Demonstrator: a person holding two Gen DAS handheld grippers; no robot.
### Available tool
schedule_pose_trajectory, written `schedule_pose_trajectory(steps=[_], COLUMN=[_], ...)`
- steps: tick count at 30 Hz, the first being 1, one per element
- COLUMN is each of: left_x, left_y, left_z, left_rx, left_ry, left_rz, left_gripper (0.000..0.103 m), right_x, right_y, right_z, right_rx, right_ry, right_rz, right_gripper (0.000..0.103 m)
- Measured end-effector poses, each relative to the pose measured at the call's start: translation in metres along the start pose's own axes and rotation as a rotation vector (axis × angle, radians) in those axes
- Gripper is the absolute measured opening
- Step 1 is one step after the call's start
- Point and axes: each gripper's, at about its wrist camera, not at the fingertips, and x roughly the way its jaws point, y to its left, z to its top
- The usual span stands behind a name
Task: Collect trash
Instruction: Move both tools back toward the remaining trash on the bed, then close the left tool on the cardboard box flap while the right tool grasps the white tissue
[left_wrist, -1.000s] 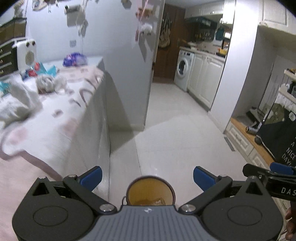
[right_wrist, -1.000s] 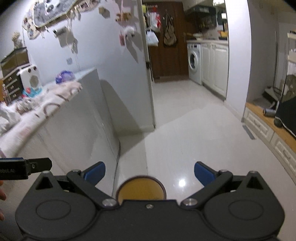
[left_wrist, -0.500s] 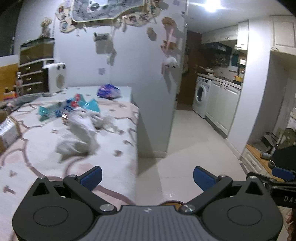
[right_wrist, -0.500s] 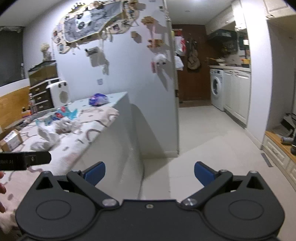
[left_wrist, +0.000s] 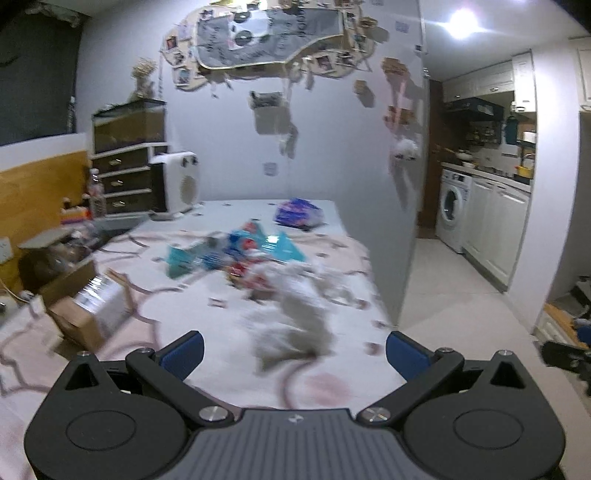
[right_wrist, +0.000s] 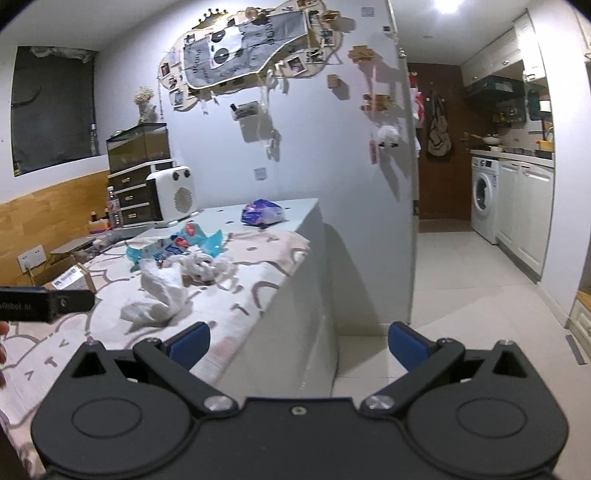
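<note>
- Worktop (left_wrist: 110, 258) under a patterned cloth, wall behind it
- Trash on the cloth: white tissues (right_wrist: 162, 291) nearest, teal wrappers (right_wrist: 177, 243) behind, purple bag (right_wrist: 262, 212) at the far end
- Left hand-held gripper (left_wrist: 293, 350) spread wide, empty, over the tissues
- Right hand-held gripper (right_wrist: 299, 345) spread wide too, empty, by the worktop's edge

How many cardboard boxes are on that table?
1 that I can tell: a cardboard box with a white label at the table's left edge, also seen from the right wrist. Clutter further left may hide more.
</note>
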Motion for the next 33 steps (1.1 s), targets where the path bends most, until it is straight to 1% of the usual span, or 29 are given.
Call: schedule_pose_trajectory(steps=[4,7,10,16,20,22,26,28,30,31,33], left_x=[0.007,0.013,0.018,0.028,0.041,0.050,0.076,0.090,0.102,0.108,0.119], left_y=[0.046,0.083,0.120,0.179,0.215,0.233,0.268,0.284,0.299,0.304,0.314], left_z=[0.006,0.010,0.012,0.010,0.008,0.008,0.008,0.007,0.007,0.007,0.008], left_rx=[0.002,-0.016,-0.041,-0.086,-0.100,-0.116,-0.158,-0.181,-0.202,-0.211,-0.232], left_ry=[-0.008,-0.005,-0.010,0.003,0.014,0.024,0.048,0.057,0.053,0.051,0.054], left_rz=[0.046,0.085,0.097,0.139,0.180,0.197,0.201,0.203,0.207,0.209,0.217], left_gripper=[0.103,0.103,0.103,0.103,0.101,0.092,0.080,0.073,0.068,0.067,0.066], right_x=[0.015,0.029,0.041,0.064,0.077,0.083,0.091,0.093,0.093,0.093,0.093], right_y=[0.017,0.031,0.048,0.081,0.099,0.106,0.114,0.117,0.119,0.121,0.126], right_z=[0.004,0.006,0.008,0.009,0.007,0.006,0.002,0.000,-0.001,0.000,0.001], right_rx=[-0.008,-0.007,-0.018,-0.044,-0.057,-0.063,-0.066,-0.073,-0.085,-0.093,-0.121], right_ry=[0.010,0.027,0.037,0.050,0.064,0.076,0.086,0.091,0.090,0.086,0.080], right_rz=[0.022,0.053,0.084,0.159,0.190,0.195,0.199,0.193,0.188,0.186,0.183], right_gripper=[0.103,0.103,0.103,0.103,0.103,0.103,0.103,0.103,0.101,0.098,0.096])
